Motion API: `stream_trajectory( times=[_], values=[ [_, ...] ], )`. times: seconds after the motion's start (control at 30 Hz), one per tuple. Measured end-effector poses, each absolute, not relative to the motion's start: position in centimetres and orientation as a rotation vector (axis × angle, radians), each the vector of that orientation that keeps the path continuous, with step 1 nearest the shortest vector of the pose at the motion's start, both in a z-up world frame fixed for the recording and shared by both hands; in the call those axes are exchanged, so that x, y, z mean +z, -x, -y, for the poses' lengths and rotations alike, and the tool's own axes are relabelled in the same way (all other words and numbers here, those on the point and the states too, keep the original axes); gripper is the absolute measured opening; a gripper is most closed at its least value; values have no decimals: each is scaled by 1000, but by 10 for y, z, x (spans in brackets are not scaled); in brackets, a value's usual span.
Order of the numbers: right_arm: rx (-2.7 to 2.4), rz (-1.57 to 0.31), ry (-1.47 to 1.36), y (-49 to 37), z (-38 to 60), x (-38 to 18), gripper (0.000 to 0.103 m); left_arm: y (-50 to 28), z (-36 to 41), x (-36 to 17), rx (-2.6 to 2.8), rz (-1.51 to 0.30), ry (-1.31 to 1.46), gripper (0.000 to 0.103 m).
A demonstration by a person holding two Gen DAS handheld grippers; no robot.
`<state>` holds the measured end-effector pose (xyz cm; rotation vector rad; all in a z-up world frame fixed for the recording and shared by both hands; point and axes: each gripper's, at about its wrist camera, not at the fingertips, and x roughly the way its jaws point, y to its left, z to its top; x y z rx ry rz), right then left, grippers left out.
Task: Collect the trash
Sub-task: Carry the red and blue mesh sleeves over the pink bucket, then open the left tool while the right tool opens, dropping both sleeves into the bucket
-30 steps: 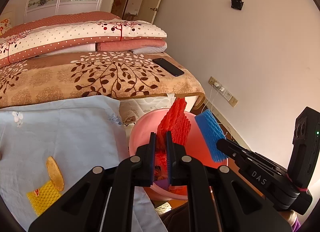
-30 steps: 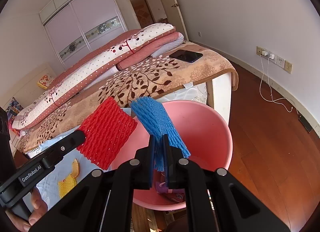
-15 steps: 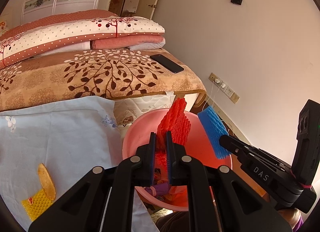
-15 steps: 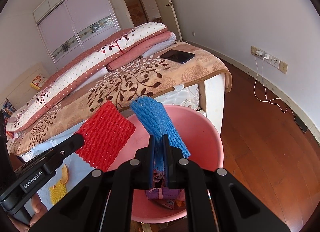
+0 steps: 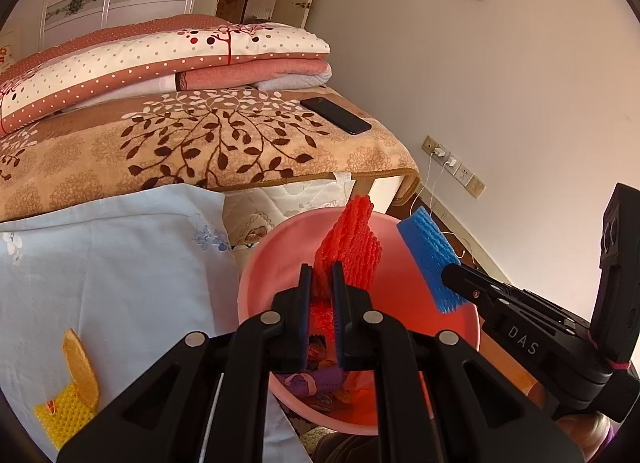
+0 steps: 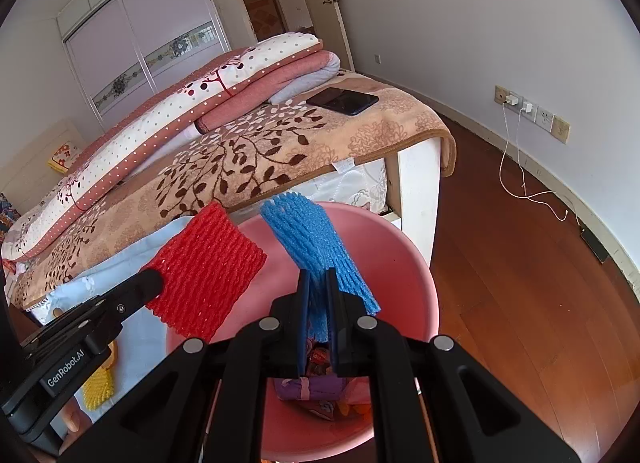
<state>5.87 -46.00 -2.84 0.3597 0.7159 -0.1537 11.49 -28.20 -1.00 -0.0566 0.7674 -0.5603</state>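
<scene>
My left gripper (image 5: pixel 321 277) is shut on a red foam net (image 5: pixel 352 247) and holds it over the pink basin (image 5: pixel 256 275). My right gripper (image 6: pixel 318 283) is shut on a blue foam net (image 6: pixel 316 239), also over the pink basin (image 6: pixel 412 263). In the left wrist view the blue net (image 5: pixel 430 259) sits to the right of the red one; in the right wrist view the red net (image 6: pixel 208 271) sits to the left. Purple and orange wrappers (image 6: pixel 316 387) lie in the basin's bottom.
A yellow foam net (image 5: pixel 66 411) and an orange peel (image 5: pixel 82 371) lie on the light blue cloth (image 5: pixel 112 263) at left. Behind is a bed (image 5: pixel 200 143) with folded quilts and a black phone (image 5: pixel 335 115). A wooden floor (image 6: pixel 520 283) and charger cables lie right.
Both grippers have moved further over the basin with their nets still held; the basin's contents show more fully below them.
</scene>
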Motion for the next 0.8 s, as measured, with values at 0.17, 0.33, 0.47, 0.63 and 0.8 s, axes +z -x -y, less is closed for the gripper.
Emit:
stream_trajectory(
  times=[0.17,0.33,0.47,0.63,0.8],
  values=[
    [-160,-726,-361,-59,461,-33,7,-114,284,-22,-557,-789,49,9],
    [-159,-731,-348,-58,459,-38,7,-113,284,-29,-547,-791,44,9],
    [-156,-741,-342,-58,455,-44,7,-113,280,-34,-541,-801,64,9],
    [-148,-751,-348,-56,452,-51,7,-109,278,-38,-538,-805,66,9],
    [-145,-752,-345,-55,451,-52,7,-106,277,-41,-546,-811,67,9]
  ],
)
